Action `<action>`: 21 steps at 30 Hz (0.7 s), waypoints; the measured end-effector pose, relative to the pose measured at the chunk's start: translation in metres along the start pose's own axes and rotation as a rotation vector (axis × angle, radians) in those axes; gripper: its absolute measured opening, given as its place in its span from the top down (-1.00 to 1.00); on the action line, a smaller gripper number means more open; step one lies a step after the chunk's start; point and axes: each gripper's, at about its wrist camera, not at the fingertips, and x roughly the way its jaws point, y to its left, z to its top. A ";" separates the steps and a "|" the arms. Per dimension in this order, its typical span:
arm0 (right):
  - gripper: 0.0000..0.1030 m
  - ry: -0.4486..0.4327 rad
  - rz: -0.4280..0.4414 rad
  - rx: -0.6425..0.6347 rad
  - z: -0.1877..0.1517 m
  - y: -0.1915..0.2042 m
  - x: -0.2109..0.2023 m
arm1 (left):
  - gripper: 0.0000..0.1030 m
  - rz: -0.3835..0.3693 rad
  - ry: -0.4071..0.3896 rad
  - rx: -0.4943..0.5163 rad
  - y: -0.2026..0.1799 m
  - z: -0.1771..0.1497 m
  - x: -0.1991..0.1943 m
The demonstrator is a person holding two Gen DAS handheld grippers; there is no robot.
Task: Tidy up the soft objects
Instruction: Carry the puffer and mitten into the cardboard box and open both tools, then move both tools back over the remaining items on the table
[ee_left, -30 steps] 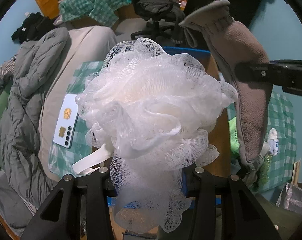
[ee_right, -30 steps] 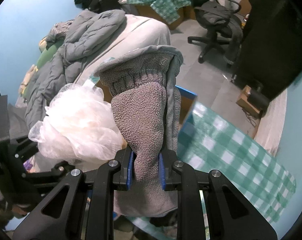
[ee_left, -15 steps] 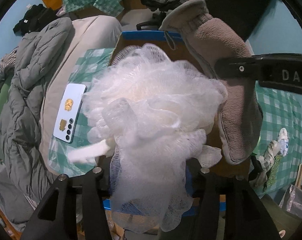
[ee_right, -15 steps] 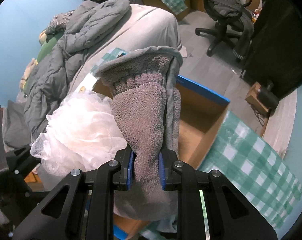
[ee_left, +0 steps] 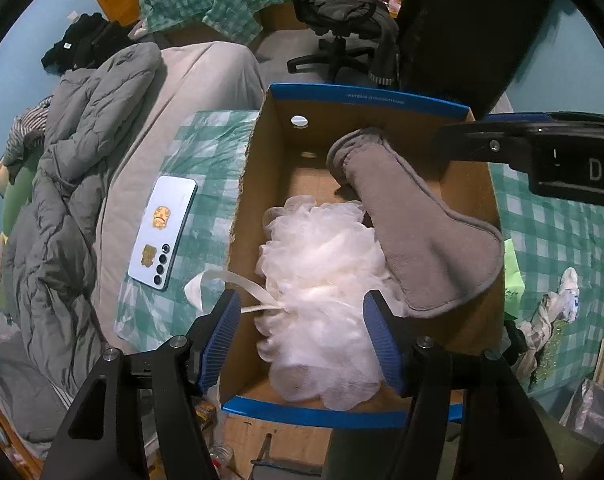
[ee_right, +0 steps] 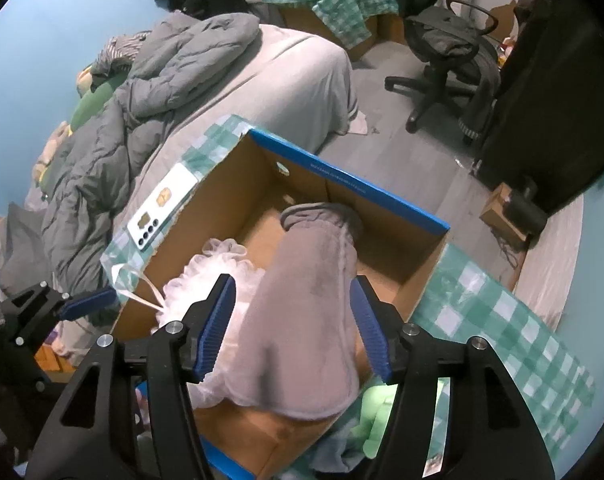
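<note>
Both the left gripper (ee_left: 299,334) and right gripper (ee_right: 291,326) are gaping apart over the cardboard box (ee_left: 366,98), where the featherlight, squashy mesh loofah (ee_left: 322,280) and limp gray fleece mitt (ee_right: 306,320) are lying, best pinched mid-bulk.

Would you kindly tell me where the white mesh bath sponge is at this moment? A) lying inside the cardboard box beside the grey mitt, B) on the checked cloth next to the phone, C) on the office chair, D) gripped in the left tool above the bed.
A: the bath sponge lies inside the cardboard box against the grey mitt, and the left tool stands open.
</note>
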 end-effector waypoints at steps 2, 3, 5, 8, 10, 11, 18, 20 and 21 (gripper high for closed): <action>-0.19 0.000 -0.002 0.011 -0.001 -0.003 -0.003 | -0.26 -0.003 -0.003 0.001 -0.001 0.000 -0.002; -0.19 0.001 -0.003 0.015 -0.003 -0.005 -0.004 | -0.26 -0.006 -0.005 0.003 -0.002 0.000 -0.004; -0.20 0.000 -0.006 0.024 -0.005 -0.008 -0.007 | -0.27 -0.010 -0.010 0.003 -0.004 -0.001 -0.007; -0.24 -0.001 -0.015 0.036 -0.011 -0.012 -0.012 | -0.32 -0.015 -0.015 0.007 -0.008 -0.002 -0.011; -0.27 0.000 -0.022 0.040 -0.015 -0.014 -0.015 | -0.33 -0.021 -0.018 0.010 -0.011 -0.002 -0.013; -0.27 -0.001 -0.027 0.043 -0.017 -0.016 -0.017 | -0.33 -0.022 -0.018 0.014 -0.012 -0.002 -0.014; -0.28 -0.009 -0.070 0.056 -0.031 -0.030 -0.034 | -0.35 -0.030 -0.028 0.044 -0.029 -0.002 -0.022; -0.28 -0.013 -0.076 0.066 -0.035 -0.035 -0.039 | -0.37 -0.033 -0.028 0.049 -0.032 -0.002 -0.022; -0.28 -0.016 -0.078 0.071 -0.037 -0.037 -0.042 | -0.37 -0.034 -0.027 0.051 -0.034 -0.002 -0.023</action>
